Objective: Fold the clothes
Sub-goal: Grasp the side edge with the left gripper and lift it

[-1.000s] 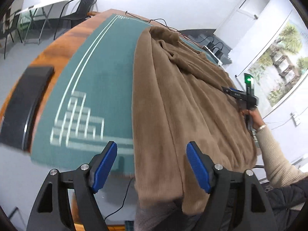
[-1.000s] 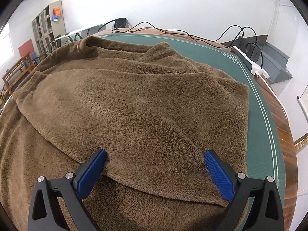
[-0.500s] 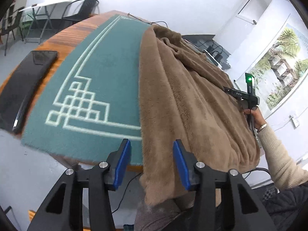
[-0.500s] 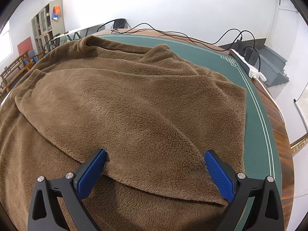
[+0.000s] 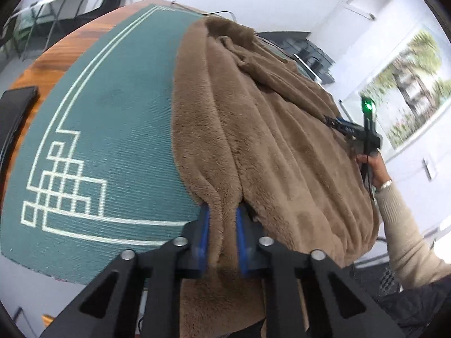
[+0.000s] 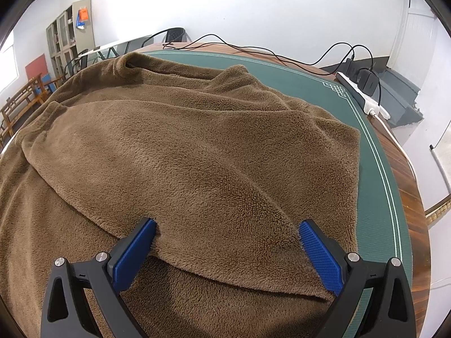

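left gripper [image 5: 222, 233] pinching one brown garment [image 5: 270, 129]

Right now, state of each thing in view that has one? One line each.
left hand-held gripper: shut on the brown fleece garment's near edge
right hand-held gripper: open, fingers straddling a fold, not pinching
brown fleece garment: spread on the green mat, partly folded over itself, near edge hanging off the table
green mat: lying flat on the wooden table
power strip: adapters plugged in

Brown fleece garment [image 6: 197, 155] spread on green-matted tabletop [image 6: 377, 169]; right hand-held gripper [image 6: 225, 250] held agape at 6 o'clock, pads pressed on fabric.
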Motion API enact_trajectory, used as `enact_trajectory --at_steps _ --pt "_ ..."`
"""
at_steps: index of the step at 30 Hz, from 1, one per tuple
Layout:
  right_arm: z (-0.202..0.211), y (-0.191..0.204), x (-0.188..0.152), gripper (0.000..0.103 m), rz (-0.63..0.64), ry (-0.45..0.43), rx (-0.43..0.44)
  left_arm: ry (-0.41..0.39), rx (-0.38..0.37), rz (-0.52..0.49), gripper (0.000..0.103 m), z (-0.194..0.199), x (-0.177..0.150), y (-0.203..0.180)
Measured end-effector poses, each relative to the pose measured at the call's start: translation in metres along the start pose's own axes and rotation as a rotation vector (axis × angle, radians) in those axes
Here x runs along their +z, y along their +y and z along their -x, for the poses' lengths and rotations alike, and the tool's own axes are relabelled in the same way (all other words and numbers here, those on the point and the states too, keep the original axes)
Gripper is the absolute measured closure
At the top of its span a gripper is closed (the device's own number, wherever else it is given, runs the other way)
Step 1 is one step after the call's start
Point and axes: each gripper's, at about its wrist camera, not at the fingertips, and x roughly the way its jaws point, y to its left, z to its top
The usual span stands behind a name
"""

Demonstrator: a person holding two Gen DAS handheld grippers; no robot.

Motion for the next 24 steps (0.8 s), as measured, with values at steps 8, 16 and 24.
enact_trajectory --at_steps 8,16,24 --pt "0.000 0.001 0.000 0.001 -0.001 0.000 0.001 -0.205 0.148 0.069 0.089 0.067 0.044 0.019" --pt "0.000 0.001 0.000 0.001 -0.003 0.000 0.003 -0.411 0.277 0.115 0.089 0.134 0.094 0.038" --pt "0.000 -0.001 0.000 0.001 -0.005 0.002 0.008 -0.477 0.274 0.152 0.093 0.157 0.131 0.051"
